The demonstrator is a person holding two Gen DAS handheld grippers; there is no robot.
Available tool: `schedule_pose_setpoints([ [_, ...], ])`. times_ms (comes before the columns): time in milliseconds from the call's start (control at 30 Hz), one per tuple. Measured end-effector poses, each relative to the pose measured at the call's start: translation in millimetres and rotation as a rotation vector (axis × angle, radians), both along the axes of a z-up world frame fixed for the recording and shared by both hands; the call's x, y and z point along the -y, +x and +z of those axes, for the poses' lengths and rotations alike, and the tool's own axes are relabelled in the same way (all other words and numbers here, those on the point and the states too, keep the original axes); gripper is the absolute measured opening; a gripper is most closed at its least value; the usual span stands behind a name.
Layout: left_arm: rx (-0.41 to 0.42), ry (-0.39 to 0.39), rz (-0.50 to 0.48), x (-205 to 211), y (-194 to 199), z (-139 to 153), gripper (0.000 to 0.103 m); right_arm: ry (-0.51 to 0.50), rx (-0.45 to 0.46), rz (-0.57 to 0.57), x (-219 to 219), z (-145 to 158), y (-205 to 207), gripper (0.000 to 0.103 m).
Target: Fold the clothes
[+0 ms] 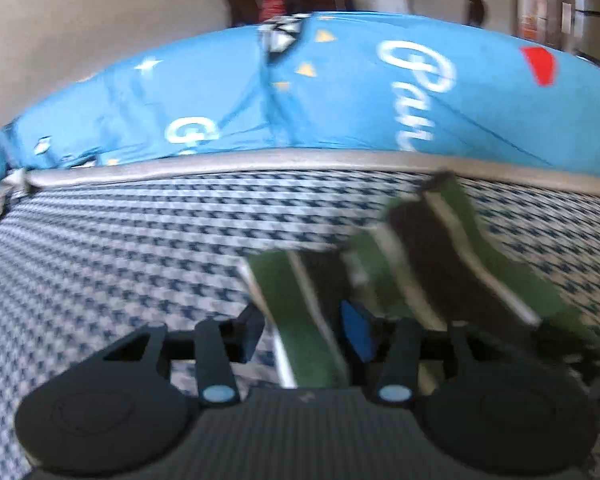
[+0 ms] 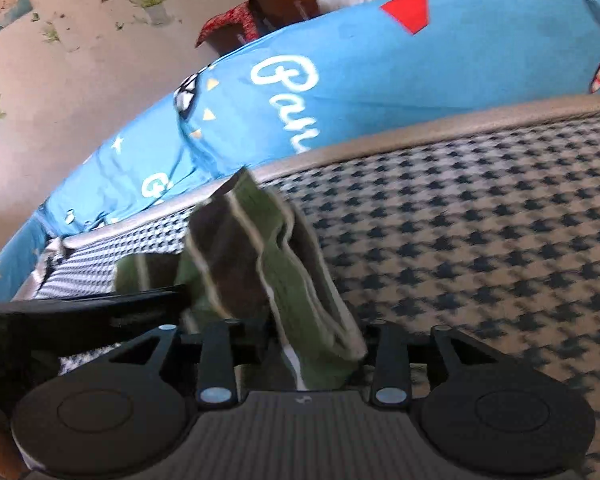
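Green-brown striped cloth (image 2: 260, 264) | on houndstooth cover (image 2: 480, 240) | blue bedding (image 2: 380, 80) behind

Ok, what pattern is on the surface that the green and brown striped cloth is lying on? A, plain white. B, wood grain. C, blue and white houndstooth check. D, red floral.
C: the green and brown striped cloth lies on a blue and white houndstooth-checked surface, clear in both wrist views, with a bright blue printed cover behind it.
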State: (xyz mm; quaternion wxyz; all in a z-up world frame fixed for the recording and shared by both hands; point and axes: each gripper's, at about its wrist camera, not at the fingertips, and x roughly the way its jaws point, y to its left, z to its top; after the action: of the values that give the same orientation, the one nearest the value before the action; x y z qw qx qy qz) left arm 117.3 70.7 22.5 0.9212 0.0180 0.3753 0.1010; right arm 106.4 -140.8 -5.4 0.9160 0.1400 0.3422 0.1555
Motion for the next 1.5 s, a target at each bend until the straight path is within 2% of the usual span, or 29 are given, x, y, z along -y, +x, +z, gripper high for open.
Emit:
schedule_pose_setpoints([
  [100, -0.008, -0.015, 0.074, -17.8, 0.0, -0.1, 0.05, -0.021, 0.023, -0.049, 10.0, 6.2, -0.9, 0.041],
  [267, -0.055, -0.01, 0.134, -37.8, 2.5, -8.3, 0.053, -0.122, 0.099, -0.107, 16.4, 18.7, -6.1, 0.042],
  [367, -0.038, -0.052, 0.137, -45.2, -1.0, -4.6, 0.055, -0.096, 0.109, -0.104, 21.6, 23.7, -4.5, 0.042],
  [467, 0.001, -0.069, 0.131, -44.7, -2.8, 1.6, 0.063, -0.046, 0.122, -0.066, 21.7, 29.1, -3.4, 0.041],
  [567, 0.023, -0.093, 0.111, -40.3, -1.9, 6.2, 0.063, -0.029, 0.156, 0.013, 11.9, 33.2, -4.3, 0.04],
  [633, 0.031, -0.11, 0.098, -37.5, -1.2, 8.3, 0.063, -0.025, 0.168, 0.065, 4.8, 33.6, -5.7, 0.033],
  [800, 0.053, -0.116, 0.077, -31.9, 0.4, 9.6, 0.065, -0.05, 0.187, 0.155, -11.1, 29.3, -10.8, 0.03],
  [900, 0.017, -0.1, 0.072, -26.6, 5.2, 0.5, 0.068, -0.073, 0.18, 0.192, -16.7, 23.4, -11.0, 0.03],
  [1067, -0.022, -0.08, 0.081, -27.2, 20.3, -18.3, 0.068, -0.083, 0.114, 0.162, -11.5, 6.1, -0.9, 0.029],
  [1133, -0.024, -0.067, 0.084, -24.9, 23.5, -22.0, 0.069, -0.076, 0.111, 0.152, -8.2, 4.5, 1.1, 0.026],
  [1267, -0.027, -0.026, 0.102, -22.5, 30.9, -27.7, 0.079, -0.068, 0.106, 0.153, -6.6, 3.1, 3.2, 0.027],
  [1400, -0.024, -0.017, 0.125, -23.0, 32.5, -24.9, 0.079, -0.086, 0.094, 0.138, -8.5, -1.6, 8.3, 0.027],
  [1500, 0.008, 0.031, 0.143, -18.6, 29.9, -16.2, 0.079, -0.079, 0.087, 0.132, -7.0, -0.5, 9.5, 0.027],
])
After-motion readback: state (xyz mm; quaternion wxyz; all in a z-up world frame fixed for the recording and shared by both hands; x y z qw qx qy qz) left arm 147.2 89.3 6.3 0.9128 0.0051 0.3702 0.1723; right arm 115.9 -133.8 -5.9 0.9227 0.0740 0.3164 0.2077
